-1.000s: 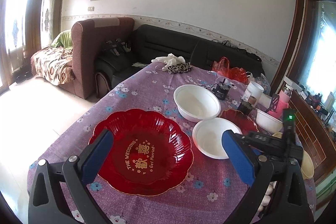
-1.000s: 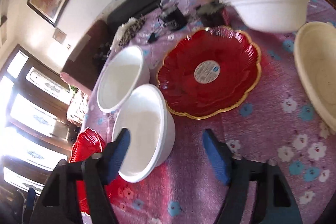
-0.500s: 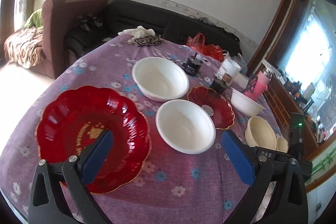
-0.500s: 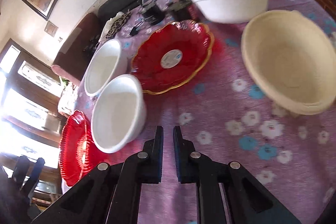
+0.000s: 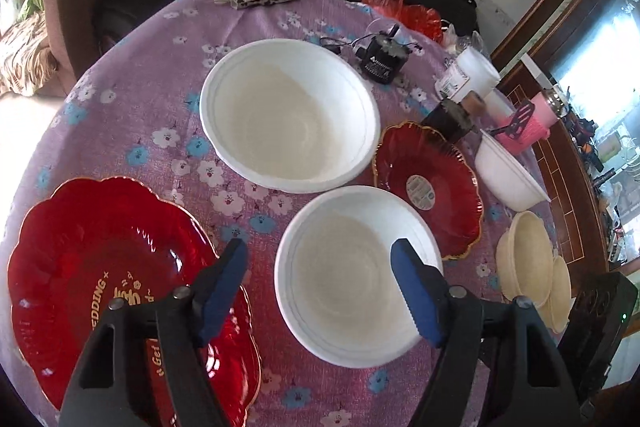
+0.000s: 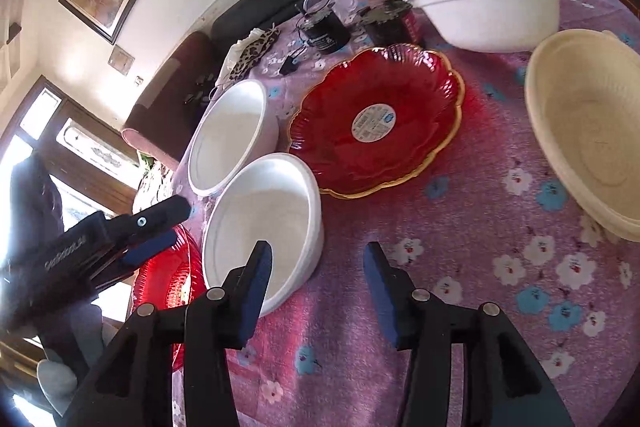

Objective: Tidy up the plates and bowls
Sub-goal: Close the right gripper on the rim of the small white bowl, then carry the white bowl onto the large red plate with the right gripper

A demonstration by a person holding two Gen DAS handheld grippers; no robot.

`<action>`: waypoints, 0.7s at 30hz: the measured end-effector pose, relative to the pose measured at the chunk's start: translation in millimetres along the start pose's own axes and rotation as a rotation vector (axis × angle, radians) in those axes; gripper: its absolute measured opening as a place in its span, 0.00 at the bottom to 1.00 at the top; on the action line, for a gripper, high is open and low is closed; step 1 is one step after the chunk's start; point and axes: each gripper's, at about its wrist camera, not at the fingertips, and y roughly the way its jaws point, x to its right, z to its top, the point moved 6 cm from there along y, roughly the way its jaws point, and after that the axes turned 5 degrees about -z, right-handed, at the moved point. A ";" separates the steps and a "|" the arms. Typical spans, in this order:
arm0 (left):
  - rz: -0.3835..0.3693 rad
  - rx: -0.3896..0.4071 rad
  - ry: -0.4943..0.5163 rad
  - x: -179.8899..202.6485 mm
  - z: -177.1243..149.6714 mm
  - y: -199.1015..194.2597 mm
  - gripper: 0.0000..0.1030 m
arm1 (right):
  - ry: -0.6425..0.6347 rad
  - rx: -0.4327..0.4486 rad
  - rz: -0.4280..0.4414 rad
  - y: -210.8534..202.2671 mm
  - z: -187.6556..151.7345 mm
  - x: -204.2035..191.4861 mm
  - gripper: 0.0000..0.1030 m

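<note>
Left claw [image 5: 318, 275]: jaws part open and just been closing in; nothing pinched. The near bowl [image 5: 356, 275] sits at lower centre of the left view, straight ahead of the claw. Its right pad [image 5: 414, 295] shows over the bowl's right rim, its left pad [image 5: 222, 285] over cloth between that bowl and the big red plate [image 5: 100, 275] at lower left. (Whether either pad touches the rim I cannot tell; I see no contact.)

Right claw [image 6: 316, 287]: jaws half open and just been opening; empty. In the right view the same bowl [image 6: 276, 211] lies left of centre, with my left pad [image 6: 256, 283] over its near rim and the other pad over bare cloth [image 6: 440, 211].

Key relation: the bowl is round, so no long axis matters; what matters is the rim. The left claw faces the bowl squarely and spans most of its width. The right claw straddles only its near edge. I judge both within reach, the left better centred.

Likely target: the far bowl [image 5: 288, 111], upper centre of the left view, just beyond the near one, close but apart. Nesting would mean lifting forward and away.

The small red plate [image 5: 432, 187] lies right of both bowls, its edge tucked close to the near bowl's rim.
</note>
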 end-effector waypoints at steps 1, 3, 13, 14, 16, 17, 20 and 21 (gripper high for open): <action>0.008 -0.002 0.007 -0.1 1.5 1.5 0.71 | -0.002 -0.003 -0.004 3.3 0.6 -1.6 0.50; 0.038 -0.006 0.028 0.4 4.3 5.3 0.71 | -0.007 -0.005 -0.013 8.2 1.7 -4.0 0.50; 0.089 -0.105 0.128 17.4 2.6 37.7 0.60 | 0.013 -0.045 -0.017 29.9 2.8 -1.3 0.34; 0.103 -0.116 0.143 19.6 0.4 40.4 0.55 | 0.016 -0.054 -0.012 32.1 2.5 -1.1 0.31; 0.125 -0.113 0.167 22.5 -1.5 40.8 0.49 | 0.021 -0.066 0.009 34.8 0.8 -2.1 0.16; 0.135 -0.105 0.182 25.1 -3.0 38.7 0.48 | 0.015 -0.064 0.000 34.3 0.3 -3.1 0.15; 0.126 -0.088 0.184 27.3 -7.3 30.9 0.47 | -0.009 -0.041 -0.022 28.0 0.1 -5.3 0.15; 0.117 -0.079 0.182 28.2 -7.8 27.2 0.47 | -0.011 -0.031 -0.020 23.1 0.2 -5.7 0.14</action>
